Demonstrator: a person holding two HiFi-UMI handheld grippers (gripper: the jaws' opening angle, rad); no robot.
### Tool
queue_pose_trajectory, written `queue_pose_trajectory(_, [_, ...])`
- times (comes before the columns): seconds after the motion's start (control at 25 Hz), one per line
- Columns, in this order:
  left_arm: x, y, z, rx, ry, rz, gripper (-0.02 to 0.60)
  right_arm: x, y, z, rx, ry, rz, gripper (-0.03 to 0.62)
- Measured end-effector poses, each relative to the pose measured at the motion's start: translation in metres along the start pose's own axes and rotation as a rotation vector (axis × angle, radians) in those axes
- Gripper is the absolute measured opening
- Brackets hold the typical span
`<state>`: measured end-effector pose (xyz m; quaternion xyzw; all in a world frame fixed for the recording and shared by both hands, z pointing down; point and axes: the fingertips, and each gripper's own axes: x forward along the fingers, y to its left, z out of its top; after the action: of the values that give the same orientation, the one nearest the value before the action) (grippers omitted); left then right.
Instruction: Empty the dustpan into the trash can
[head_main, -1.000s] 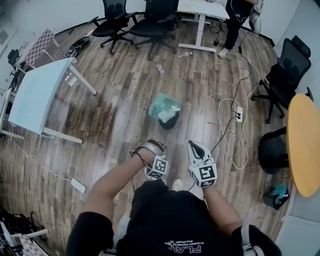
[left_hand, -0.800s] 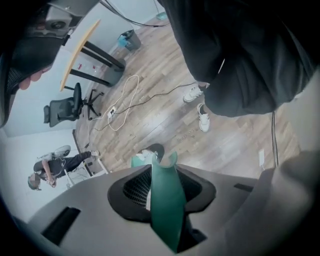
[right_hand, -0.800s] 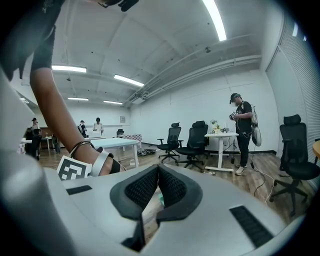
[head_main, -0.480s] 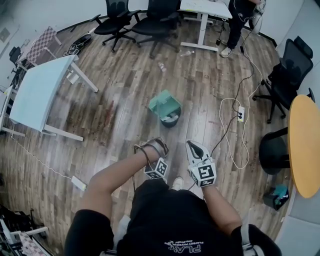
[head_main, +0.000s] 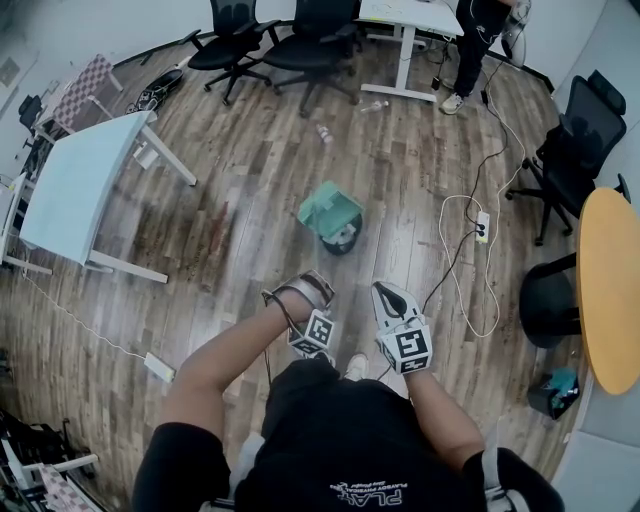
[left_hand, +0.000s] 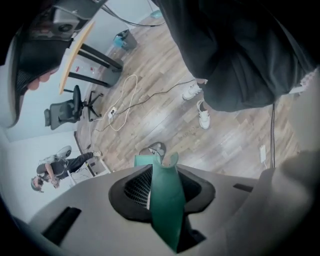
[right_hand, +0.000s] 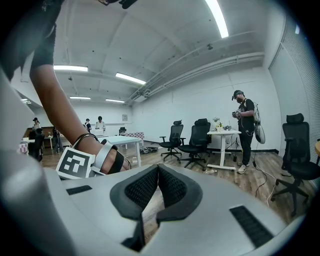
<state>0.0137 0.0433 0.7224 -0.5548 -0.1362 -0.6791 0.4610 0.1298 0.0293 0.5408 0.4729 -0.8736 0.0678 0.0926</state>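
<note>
1. Noting surroundings, head view: wood floor all round. Light blue table at the left. White desk at top centre, with a person standing beside it. Round yellow table at the right edge. A white cable with a power strip lies on the floor right of centre.
2. Nothing stands on the floor between the person's feet and the trash can; the cable lies well off to its right.
3. Dustpan: green, in mid-frame, overlapping the upper left of the can's mouth. Pale scraps show inside the can.
4. Long axis: the green handle runs from the bottom centre of the left gripper view up toward the pan and the can beyond it. In the head view the handle itself is hard to make out.
5. Left hand-held gripper: pinching the dustpan handle, one pad on each side, pointing steeply down.
6. Right hand-held gripper: pads pressed together at the tips, nothing between them, roughly level, just beside the left one.
7. Counts: one dustpan, one trash can, two hand-held grippers. Two black office chairs at the top, one more at the right.
</note>
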Motion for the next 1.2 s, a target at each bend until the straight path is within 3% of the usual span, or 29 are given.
queue_pose_trajectory(0.32, [-0.012,0.031,-0.03,-0.337,-0.054,0.101,0.104,0.002,0.001,-0.001,0.009,0.0,0.014,0.025])
queue_pose_trajectory(0.68, [-0.021,0.042,-0.05,-0.6,-0.11,0.159,0.103,0.007,-0.003,-0.003,0.013,0.009,0.018,0.025])
queue_pose_trajectory(1.2, [-0.039,0.057,-0.106,-1.097,-0.162,0.302,0.101,0.02,-0.003,-0.009,0.021,0.022,0.043,0.025])
